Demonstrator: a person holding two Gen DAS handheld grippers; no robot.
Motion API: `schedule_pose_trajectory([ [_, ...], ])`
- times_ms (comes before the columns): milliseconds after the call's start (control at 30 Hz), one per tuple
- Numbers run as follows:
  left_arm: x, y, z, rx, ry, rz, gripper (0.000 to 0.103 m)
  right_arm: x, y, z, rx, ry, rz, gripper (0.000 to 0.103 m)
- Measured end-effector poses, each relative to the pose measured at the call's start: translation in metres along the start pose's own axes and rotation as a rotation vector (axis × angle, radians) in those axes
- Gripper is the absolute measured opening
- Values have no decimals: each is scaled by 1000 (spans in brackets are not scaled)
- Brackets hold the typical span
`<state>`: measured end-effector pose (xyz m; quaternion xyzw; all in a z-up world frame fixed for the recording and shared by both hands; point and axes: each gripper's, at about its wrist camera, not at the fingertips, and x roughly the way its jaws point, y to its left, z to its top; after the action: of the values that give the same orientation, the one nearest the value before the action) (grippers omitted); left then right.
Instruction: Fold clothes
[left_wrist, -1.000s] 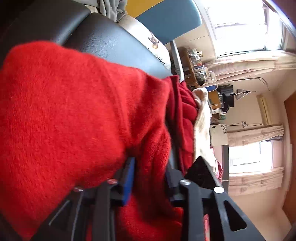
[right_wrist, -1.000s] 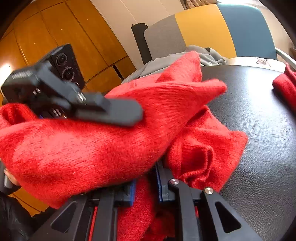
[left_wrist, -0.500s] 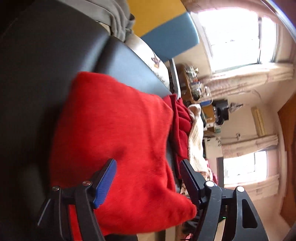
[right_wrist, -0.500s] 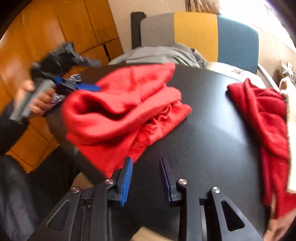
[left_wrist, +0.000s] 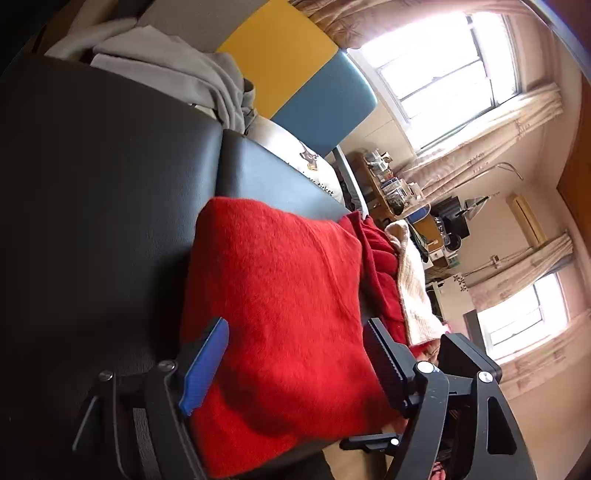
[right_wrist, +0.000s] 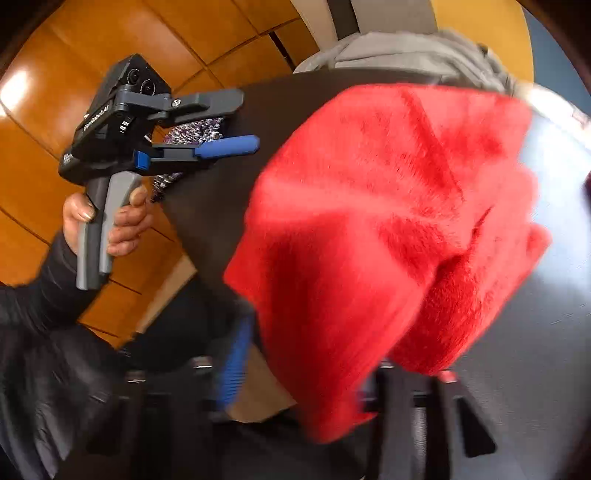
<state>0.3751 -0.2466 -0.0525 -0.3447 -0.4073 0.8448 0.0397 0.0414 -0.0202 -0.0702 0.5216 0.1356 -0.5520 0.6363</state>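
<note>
Both grippers flank a folded red sweater (left_wrist: 273, 302) on the black table (left_wrist: 92, 184): left gripper (left_wrist: 295, 358) opening, pads clear of the wool; right gripper (right_wrist: 306, 373), blurred, opening at its near hem, nothing visibly pinched.

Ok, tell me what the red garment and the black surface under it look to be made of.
Red garment: looks like a soft, brushed knit, perhaps wool or fleece; the surface is fuzzy and matte, with fine fibres standing up. Black surface: seems to be leather or vinyl padding; it is smooth with a fine grain, a faint sheen and a stitched seam. Neither fibre can be confirmed by look.
</note>
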Motion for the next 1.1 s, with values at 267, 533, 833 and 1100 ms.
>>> schedule_pose_trajectory([
  [267, 64, -12, -2, 96, 96, 9, 87, 11, -27, -78, 180, -1, 5, 26],
  [533, 55, -15, -5, 115, 61, 12, 89, -26, -34, -116, 340, -208, 101, 38],
  [833, 20, -22, -56, 258, 104, -10, 89, -96, -51, -67, 378, -530, -73, 40],
  [1100, 25, -16, -107, 366, 186, -4, 89, -45, -115, 4, 591, -499, -151, 39],
])
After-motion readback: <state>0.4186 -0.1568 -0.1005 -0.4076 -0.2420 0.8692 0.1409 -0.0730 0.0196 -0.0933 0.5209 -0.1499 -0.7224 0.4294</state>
